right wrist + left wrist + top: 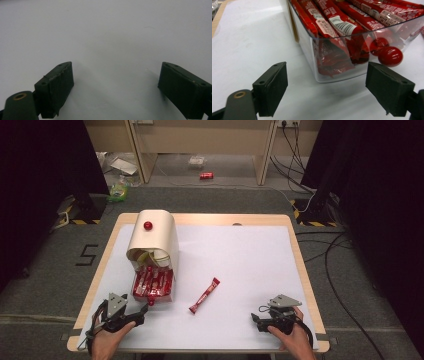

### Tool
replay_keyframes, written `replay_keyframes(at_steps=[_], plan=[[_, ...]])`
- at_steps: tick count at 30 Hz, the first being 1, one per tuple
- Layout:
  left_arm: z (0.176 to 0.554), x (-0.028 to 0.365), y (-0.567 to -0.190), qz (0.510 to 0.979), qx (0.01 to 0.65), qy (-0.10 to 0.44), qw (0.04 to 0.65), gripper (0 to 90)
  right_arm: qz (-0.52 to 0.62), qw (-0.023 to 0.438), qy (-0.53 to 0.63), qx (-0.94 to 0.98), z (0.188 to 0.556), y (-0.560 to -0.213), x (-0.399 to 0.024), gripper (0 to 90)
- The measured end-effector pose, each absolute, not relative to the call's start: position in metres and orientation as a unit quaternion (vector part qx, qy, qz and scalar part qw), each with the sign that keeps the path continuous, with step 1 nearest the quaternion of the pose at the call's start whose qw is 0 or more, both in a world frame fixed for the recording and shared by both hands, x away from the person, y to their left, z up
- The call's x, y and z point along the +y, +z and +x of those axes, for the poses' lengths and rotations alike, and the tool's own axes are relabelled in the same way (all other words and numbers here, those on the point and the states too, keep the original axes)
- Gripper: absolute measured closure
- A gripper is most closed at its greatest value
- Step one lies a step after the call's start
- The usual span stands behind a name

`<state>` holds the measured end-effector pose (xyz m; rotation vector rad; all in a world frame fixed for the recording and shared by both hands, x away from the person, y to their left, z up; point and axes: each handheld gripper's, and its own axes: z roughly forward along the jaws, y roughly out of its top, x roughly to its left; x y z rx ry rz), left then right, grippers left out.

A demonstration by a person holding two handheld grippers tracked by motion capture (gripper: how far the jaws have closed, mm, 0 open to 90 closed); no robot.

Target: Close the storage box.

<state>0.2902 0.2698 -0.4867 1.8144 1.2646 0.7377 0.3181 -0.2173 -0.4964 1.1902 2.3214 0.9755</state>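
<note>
Left gripper view looks straight at the drawer (pixel 342 70), a clear tray packed with red sachets (pixel 337 22); its red knob (pixel 390 56) sits on the front wall, just ahead of the right-hand jaw. The jaws stand spread wide, nothing between them, close to the drawer's near corner but apart from it. In the high view the drawer (pixel 152 296) is pulled out from under a cream box (pixel 156 237) with a curved lid and a red ball (pixel 148 225) on top, on the left part of the desk (pixel 240 260). The left gripper (pixel 140 310) rests just beside the drawer's front. One loose sachet (pixel 204 295) lies slantwise at mid-desk, well apart from both grippers. The right gripper (pixel 256 321) sits near the front right edge; its own view shows its jaws released over bare white surface.
</note>
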Motion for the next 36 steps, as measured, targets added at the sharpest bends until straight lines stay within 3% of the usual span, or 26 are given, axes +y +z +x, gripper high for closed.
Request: replay_keyframes(at_steps=[36], plan=[[0.328,0.267,-0.485,0.682,0.530,0.302,0.403,16.2,0.421,0.177,0.345,0.820,0.318,-0.496,-0.217,13.1]])
